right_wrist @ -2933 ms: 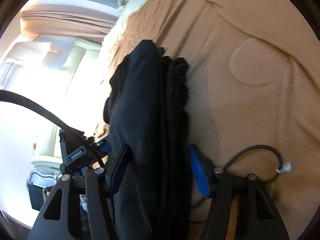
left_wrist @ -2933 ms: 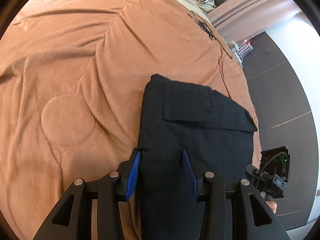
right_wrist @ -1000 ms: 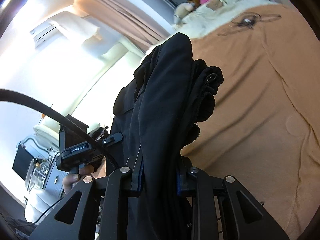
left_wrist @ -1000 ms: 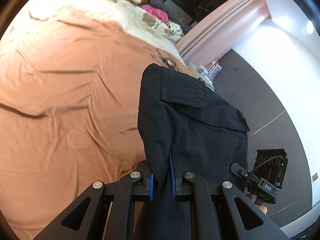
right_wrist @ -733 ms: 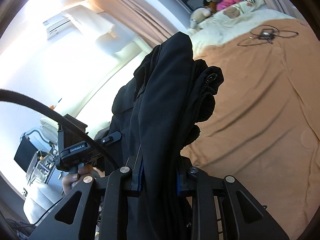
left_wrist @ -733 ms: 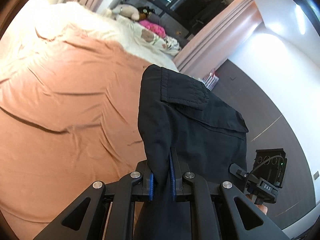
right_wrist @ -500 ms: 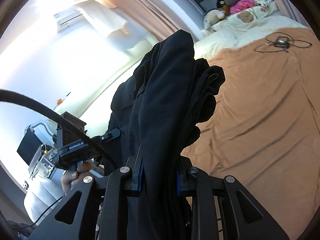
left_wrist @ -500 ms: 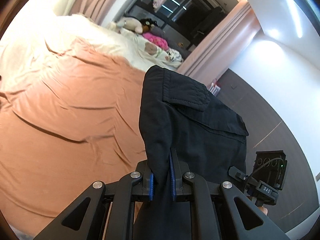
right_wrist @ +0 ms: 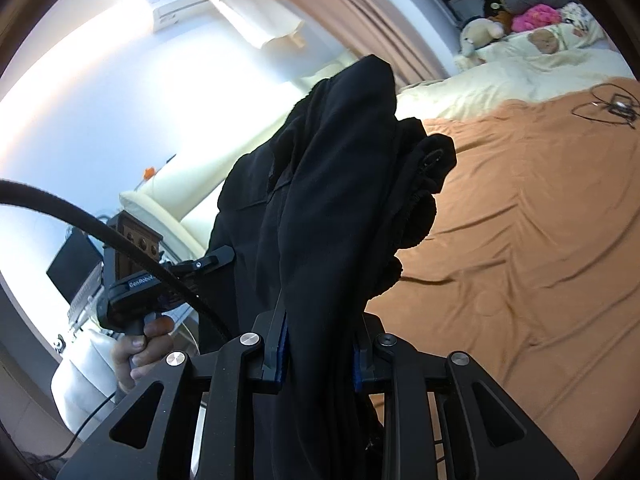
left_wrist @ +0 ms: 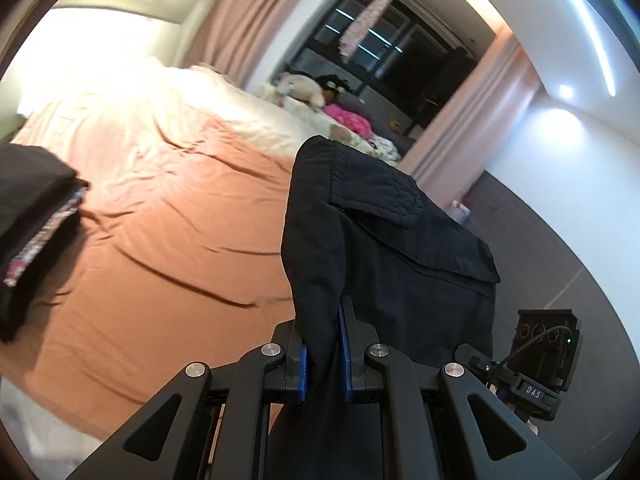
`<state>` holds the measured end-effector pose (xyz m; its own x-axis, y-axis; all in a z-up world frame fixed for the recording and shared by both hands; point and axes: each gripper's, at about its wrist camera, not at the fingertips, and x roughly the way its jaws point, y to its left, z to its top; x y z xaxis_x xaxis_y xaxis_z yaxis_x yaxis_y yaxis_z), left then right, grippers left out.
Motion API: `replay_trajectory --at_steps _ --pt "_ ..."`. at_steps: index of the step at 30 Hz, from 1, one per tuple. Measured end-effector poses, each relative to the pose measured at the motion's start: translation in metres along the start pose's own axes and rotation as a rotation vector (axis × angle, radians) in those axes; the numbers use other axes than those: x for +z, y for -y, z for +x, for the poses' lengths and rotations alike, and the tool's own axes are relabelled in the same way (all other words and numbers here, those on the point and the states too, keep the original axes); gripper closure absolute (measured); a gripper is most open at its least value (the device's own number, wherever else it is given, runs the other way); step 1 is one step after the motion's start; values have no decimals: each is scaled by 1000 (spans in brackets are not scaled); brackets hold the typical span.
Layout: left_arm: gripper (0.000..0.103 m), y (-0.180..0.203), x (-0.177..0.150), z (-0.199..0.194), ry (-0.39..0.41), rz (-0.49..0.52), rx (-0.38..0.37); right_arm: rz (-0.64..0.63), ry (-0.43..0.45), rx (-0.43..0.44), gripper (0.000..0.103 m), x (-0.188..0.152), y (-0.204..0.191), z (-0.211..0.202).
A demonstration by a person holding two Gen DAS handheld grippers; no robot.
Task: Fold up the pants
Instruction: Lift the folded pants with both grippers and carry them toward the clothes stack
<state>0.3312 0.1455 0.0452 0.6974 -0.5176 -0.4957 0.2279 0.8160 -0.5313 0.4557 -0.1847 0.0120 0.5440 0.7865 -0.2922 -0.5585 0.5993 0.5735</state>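
Left claw (left_wrist: pixel 323 354) clamped on a fold of black pants (left_wrist: pixel 384 256), blue pads (left_wrist: pixel 303 372) pressing the cloth from both sides. Pocket flap (left_wrist: pixel 378 196) showing at 12 o'clock from the claw. Orange blanket (left_wrist: pixel 168 232) spread over the bed toward 10 o'clock, well below the lifted cloth. Stack of folded dark clothes (left_wrist: pixel 32 216) at 9 o'clock. Stuffed toys (left_wrist: pixel 300 88) by the dark window (left_wrist: pixel 396 52) at 12. Other handheld device (left_wrist: pixel 540 364) at 4 o'clock.
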Motion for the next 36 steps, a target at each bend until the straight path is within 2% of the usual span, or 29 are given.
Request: replay_trajectory --at_steps 6,11,16,23,36 --pt "90 -40 3 -46 57 -43 37 -32 -39 39 82 8 -21 43" --pt "90 -69 7 -77 111 -107 63 -32 -55 82 82 9 -23 75" --pt "90 -96 12 -99 135 -113 90 -23 -74 112 82 9 -20 101" --pt "90 -137 17 -122 149 -134 112 -34 -83 140 82 7 -23 113" --pt "90 -208 45 -177 198 -166 220 -75 -122 207 82 4 -59 188"
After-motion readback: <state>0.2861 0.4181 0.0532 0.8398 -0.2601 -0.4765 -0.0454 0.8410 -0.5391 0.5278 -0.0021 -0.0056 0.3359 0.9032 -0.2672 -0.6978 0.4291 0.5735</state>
